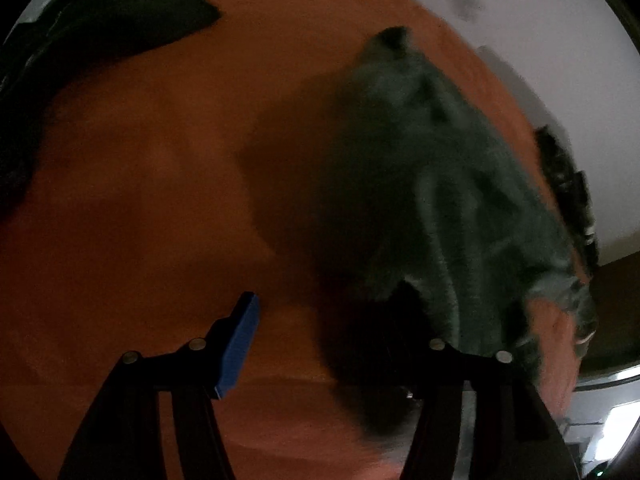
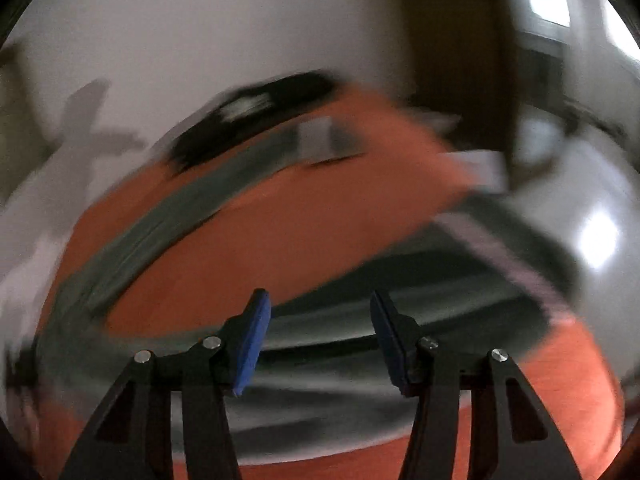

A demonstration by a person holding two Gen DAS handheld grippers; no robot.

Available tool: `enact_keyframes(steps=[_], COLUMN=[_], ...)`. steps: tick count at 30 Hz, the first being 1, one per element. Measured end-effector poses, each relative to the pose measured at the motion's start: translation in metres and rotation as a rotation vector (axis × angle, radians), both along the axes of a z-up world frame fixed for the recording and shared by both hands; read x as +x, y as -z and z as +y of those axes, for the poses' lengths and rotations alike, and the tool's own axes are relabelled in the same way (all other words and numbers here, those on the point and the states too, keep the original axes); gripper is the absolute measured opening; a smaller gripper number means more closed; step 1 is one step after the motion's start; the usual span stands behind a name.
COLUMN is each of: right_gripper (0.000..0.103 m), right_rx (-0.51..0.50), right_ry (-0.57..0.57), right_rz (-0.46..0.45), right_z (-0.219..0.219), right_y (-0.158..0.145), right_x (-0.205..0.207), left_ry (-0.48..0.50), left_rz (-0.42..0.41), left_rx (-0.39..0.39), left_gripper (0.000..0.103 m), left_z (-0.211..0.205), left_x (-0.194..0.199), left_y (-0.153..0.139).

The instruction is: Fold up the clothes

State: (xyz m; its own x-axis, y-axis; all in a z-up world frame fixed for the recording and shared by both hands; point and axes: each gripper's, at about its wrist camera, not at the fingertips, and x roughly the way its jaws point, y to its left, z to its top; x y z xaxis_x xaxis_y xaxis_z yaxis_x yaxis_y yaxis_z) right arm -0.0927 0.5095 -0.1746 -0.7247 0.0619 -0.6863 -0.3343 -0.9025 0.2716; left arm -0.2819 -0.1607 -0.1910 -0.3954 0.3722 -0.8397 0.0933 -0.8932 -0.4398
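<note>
Orange cloth covers the whole counter (image 1: 160, 200), and that's the first thing you notice in both views. On it, in the left wrist view, a grey-green garment (image 1: 460, 200) lies bunched up on the right half, running from near the far edge down toward the camera. Its near end drapes right over the right finger of the left gripper (image 1: 332, 344), so that finger's pad is hidden under fabric and shadow. The other blue pad (image 1: 240, 348) is in plain sight, well apart from where the hidden one should be, so the gripper looks spread wide with nothing pinched, just cloth lying against one side. A dark pile of clothes (image 1: 100, 28) sits at the far left corner of the counter, well apart from the grey-green one. At the right edge there's something dark and striped (image 1: 568, 184), too blurry to say what.

The right wrist view is badly smeared. The right gripper (image 2: 320, 340) has both blue pads (image 2: 252, 344) visible with a clear gap between them, nothing held. Grey-green fabric (image 2: 360, 340) streaks across just beyond and below the fingers, with another band (image 2: 160, 220) arcing over the orange further out. A black blur (image 2: 256, 108) sits at the far edge of the counter against a pale wall (image 2: 200, 20).
</note>
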Motion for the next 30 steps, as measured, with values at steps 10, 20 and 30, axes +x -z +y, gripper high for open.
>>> enact_keyframes(steps=[10,20,30], right_gripper=[0.052,0.052,0.052], right_rx=[0.124,-0.034,-0.037], right_ry=[-0.519,-0.582,-0.588], right_rz=[-0.071,-0.091,-0.16], right_z=[-0.154,-0.198,-0.191], right_y=[0.03,0.058,0.064], right_x=[-0.046,-0.049,-0.042], left_ry=[0.28,0.103,0.219], left_rz=[0.252,0.065,0.117], left_rx=[-0.088,-0.069,-0.032], left_gripper=[0.078,0.077,0.077], left_z=[0.005,-0.067,-0.016], left_x=[0.028,-0.004,-0.032], left_y=[-0.054,0.026,0.02])
